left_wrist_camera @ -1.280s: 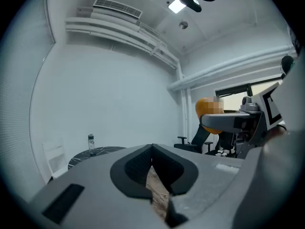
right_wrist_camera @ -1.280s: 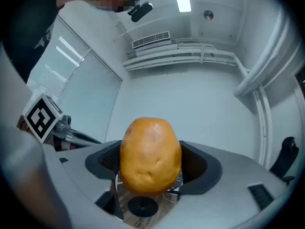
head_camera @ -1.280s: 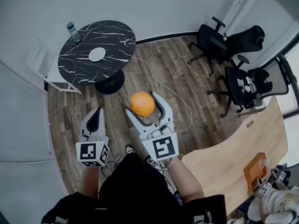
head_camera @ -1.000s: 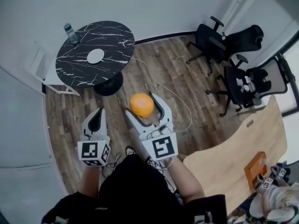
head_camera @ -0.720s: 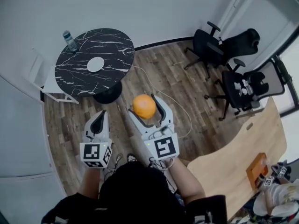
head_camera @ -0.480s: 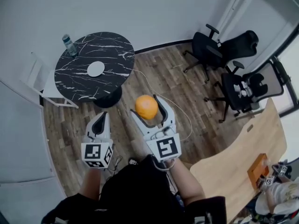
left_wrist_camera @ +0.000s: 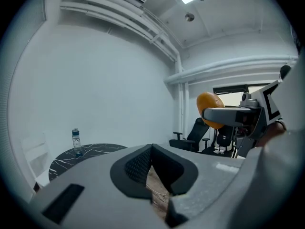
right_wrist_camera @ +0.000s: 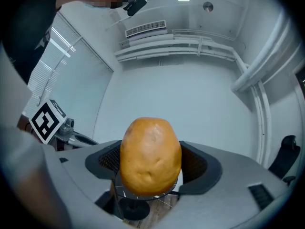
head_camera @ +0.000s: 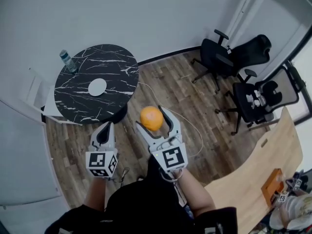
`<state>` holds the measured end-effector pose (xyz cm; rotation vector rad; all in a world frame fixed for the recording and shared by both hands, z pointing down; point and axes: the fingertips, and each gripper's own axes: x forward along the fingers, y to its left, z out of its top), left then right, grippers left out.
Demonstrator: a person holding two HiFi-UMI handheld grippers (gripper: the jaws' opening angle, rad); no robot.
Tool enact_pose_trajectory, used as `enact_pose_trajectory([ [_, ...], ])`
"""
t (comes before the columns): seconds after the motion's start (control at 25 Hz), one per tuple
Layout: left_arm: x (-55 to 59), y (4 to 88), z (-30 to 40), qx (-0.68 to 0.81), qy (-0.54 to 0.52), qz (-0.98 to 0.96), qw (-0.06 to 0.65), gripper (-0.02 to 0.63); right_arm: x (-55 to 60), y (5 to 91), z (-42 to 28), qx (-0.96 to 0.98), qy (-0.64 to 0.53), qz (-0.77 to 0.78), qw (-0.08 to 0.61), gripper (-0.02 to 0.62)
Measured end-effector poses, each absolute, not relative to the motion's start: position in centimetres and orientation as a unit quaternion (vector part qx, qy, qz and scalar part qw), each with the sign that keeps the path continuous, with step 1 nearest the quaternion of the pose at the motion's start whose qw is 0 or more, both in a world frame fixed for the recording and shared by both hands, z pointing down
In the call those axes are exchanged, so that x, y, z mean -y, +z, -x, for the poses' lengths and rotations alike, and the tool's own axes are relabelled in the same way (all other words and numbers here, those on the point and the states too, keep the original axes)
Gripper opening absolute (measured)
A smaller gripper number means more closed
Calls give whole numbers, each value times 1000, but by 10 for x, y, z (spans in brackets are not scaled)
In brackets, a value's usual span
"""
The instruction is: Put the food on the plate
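Note:
My right gripper (head_camera: 152, 119) is shut on an orange-brown potato (head_camera: 151, 118), held above the wooden floor. In the right gripper view the potato (right_wrist_camera: 151, 156) fills the space between the jaws and hides most of the table behind it. My left gripper (head_camera: 104, 131) hangs to the left of it, shut and empty; in the left gripper view its jaws meet with nothing between them (left_wrist_camera: 153, 166). A small white plate (head_camera: 97, 87) lies on the round black marble table (head_camera: 117, 69) ahead and to the left. The potato (left_wrist_camera: 209, 109) also shows at the right of the left gripper view.
A water bottle (head_camera: 67, 61) stands at the table's far left edge, seen again as the bottle (left_wrist_camera: 76, 140) in the left gripper view. Two black office chairs (head_camera: 229, 55) stand at the right. A light wooden tabletop (head_camera: 263, 179) is at the lower right, and a white cable (head_camera: 187, 123) runs across the floor.
The view has shifted as the person stepped: the marble table and plate sit lower in the picture and nearer the grippers. Both grippers keep their grip state and carry on together.

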<state>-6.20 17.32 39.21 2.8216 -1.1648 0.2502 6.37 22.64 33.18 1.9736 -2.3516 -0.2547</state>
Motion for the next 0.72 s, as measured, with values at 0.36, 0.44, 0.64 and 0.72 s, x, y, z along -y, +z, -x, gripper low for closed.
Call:
enact_pose_trajectory([
  [0.36, -79, 402, -14, 367, 121, -922, 35, 0, -130, 352, -134, 774, -59, -630, 21, 345],
  [0.44, -61, 404, -32, 366, 130, -921, 38, 0, -110, 356, -151, 776, -48, -628, 22, 345],
  [0.64, -20, 412, -72, 363, 141, -920, 53, 0, -67, 362, -189, 782, -41, -621, 30, 345],
  [0.72, -8, 414, -88, 360, 142, -920, 60, 0, -54, 366, -205, 783, -35, -620, 34, 345],
])
